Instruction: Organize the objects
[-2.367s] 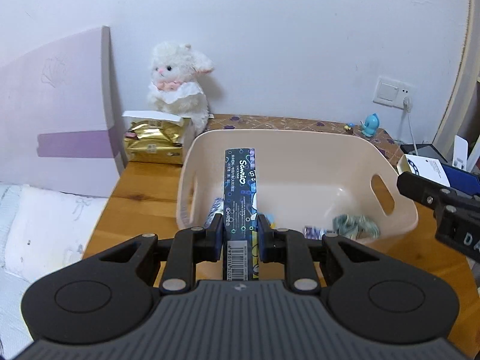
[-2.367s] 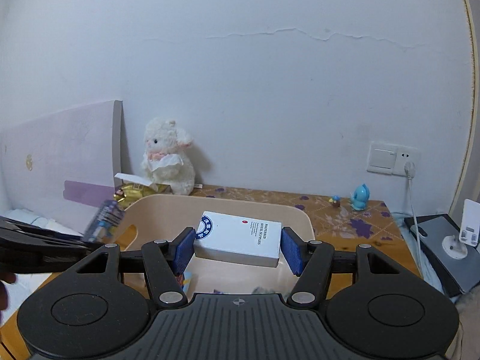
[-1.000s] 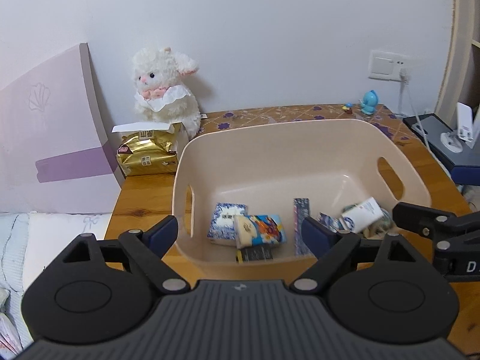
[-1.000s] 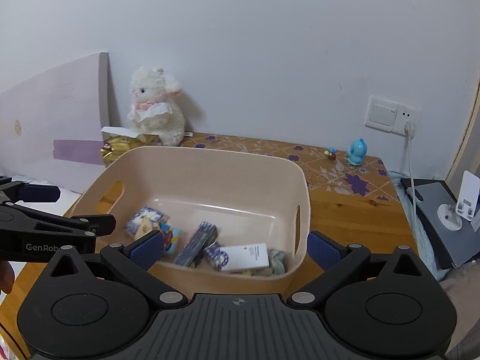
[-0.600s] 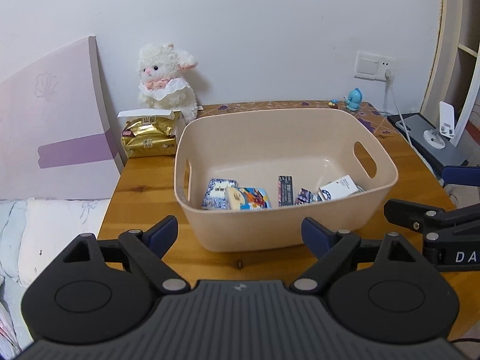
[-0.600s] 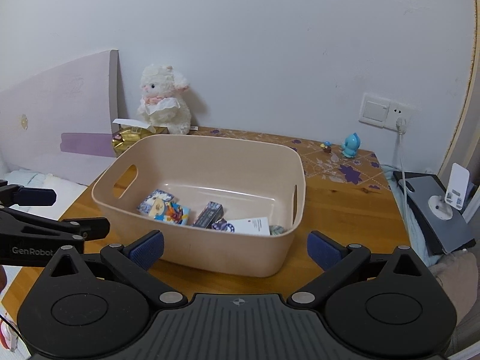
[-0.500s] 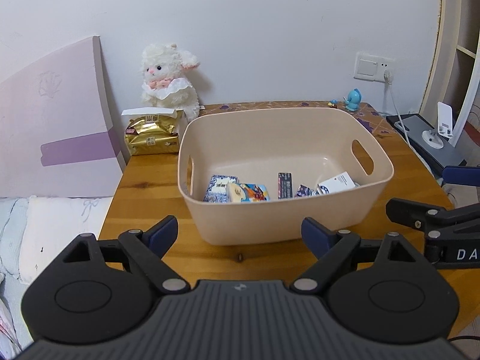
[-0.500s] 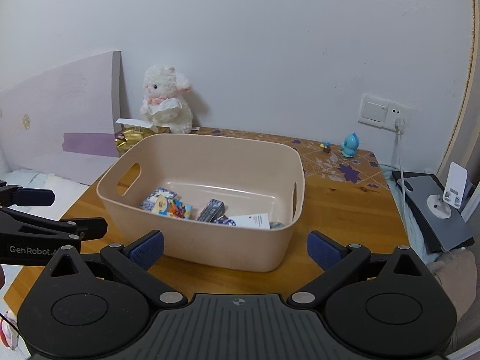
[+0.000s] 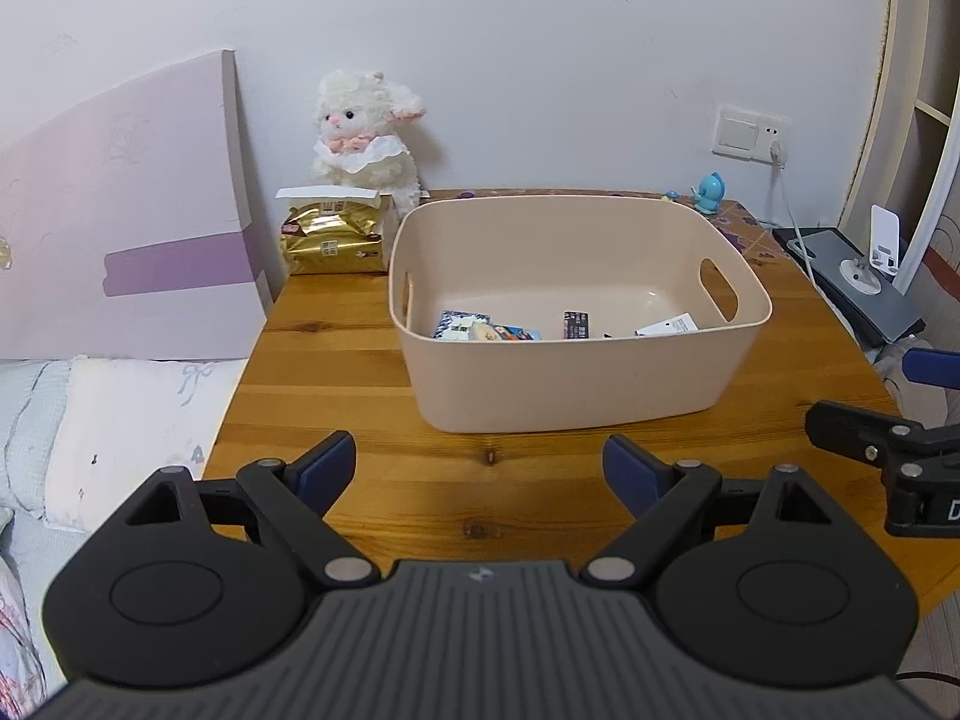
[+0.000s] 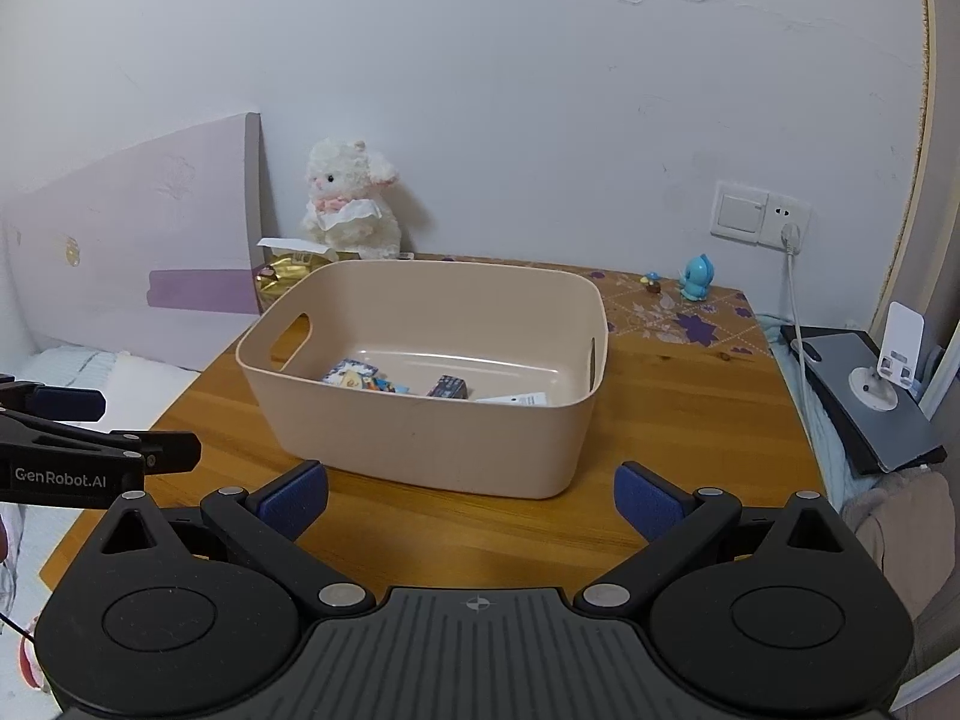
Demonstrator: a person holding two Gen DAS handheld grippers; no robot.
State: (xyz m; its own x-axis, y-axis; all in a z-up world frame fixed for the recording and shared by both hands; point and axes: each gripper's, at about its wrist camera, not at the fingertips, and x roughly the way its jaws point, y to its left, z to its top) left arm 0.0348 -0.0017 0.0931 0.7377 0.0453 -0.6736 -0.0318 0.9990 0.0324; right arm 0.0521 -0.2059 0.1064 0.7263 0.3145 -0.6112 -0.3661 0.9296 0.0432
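Observation:
A beige plastic basket stands on the wooden table. Inside lie several small items: blue and white packets, a dark blue box and a white box. My left gripper is open and empty, held back from the basket's near wall. My right gripper is open and empty, also short of the basket. Each gripper shows at the edge of the other's view.
A white plush lamb and a gold packet stand at the back left. A pink board leans at the left, above bedding. A blue figurine, a wall socket and a grey device are at the right.
Both grippers let go of their boxes into the basket and opened. Both then drew back and up, away from the basket, which now looks smaller.

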